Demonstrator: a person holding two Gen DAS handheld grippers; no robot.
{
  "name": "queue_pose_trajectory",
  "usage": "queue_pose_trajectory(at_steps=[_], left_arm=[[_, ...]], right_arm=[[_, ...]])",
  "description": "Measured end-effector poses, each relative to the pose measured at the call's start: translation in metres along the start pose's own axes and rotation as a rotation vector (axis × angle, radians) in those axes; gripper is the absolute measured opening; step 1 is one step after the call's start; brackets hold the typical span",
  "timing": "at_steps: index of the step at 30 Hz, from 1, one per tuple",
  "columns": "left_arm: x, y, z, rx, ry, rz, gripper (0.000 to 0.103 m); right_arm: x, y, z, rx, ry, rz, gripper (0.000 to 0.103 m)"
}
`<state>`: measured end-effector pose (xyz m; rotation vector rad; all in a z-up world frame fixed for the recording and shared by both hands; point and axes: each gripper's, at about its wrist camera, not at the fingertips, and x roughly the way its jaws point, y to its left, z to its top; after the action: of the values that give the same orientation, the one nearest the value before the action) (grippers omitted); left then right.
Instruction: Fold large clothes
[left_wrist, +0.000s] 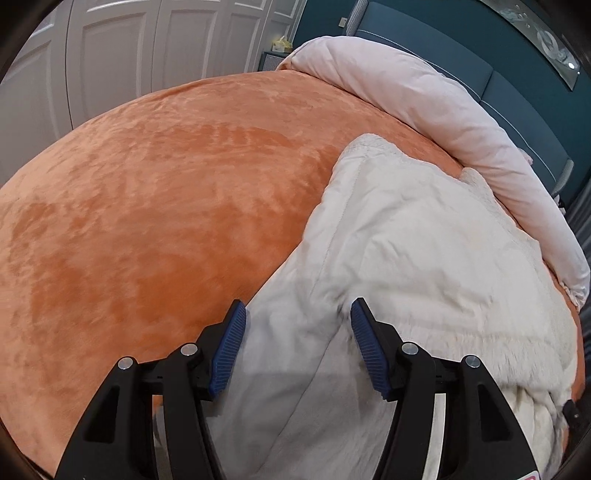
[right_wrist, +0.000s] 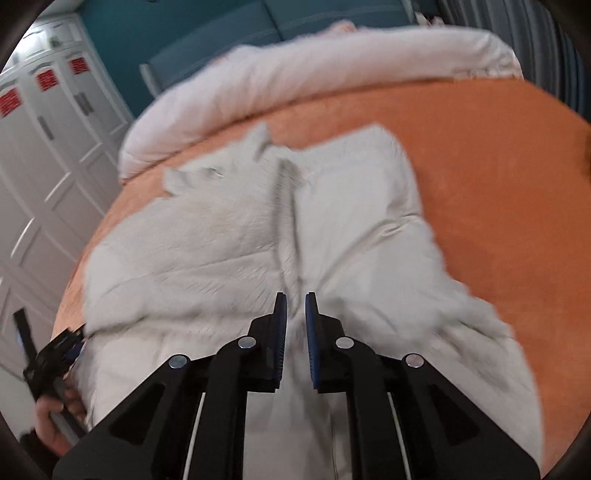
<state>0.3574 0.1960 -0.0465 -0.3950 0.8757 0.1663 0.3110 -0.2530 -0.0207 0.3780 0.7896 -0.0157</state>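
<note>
ITEM: cream quilted fleece-lined coat (left_wrist: 406, 240), orange bed (left_wrist: 147, 184) | HANDLING: soft, bulky, light (judged) | GRASP: near hem | left claw (left_wrist: 298, 314) wide, empty | right claw (right_wrist: 295, 306) narrow, grip unclear

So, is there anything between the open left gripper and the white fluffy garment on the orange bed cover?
Nothing visible stands in the way. The left gripper hangs directly over the white fluffy garment, jaws open, with only fabric between and beyond its blue pads. The orange velvety bed cover lies bare to its left.
</note>
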Motion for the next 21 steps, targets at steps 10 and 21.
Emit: queue_pose_trajectory(at_steps=[10,21], left_arm=[[-0.126,0.050,-0.066,0.066,0.052,-0.120,0.073],[-0.192,0.129,-0.150,-0.073,0.158,-0.080,0.080]], right_arm=[[-0.157,-0.041,-0.116,-0.165,-0.034,-0.118,0.056],[-0.210,-0.087,-0.197,0.035,0.130,-0.091,0.071]])
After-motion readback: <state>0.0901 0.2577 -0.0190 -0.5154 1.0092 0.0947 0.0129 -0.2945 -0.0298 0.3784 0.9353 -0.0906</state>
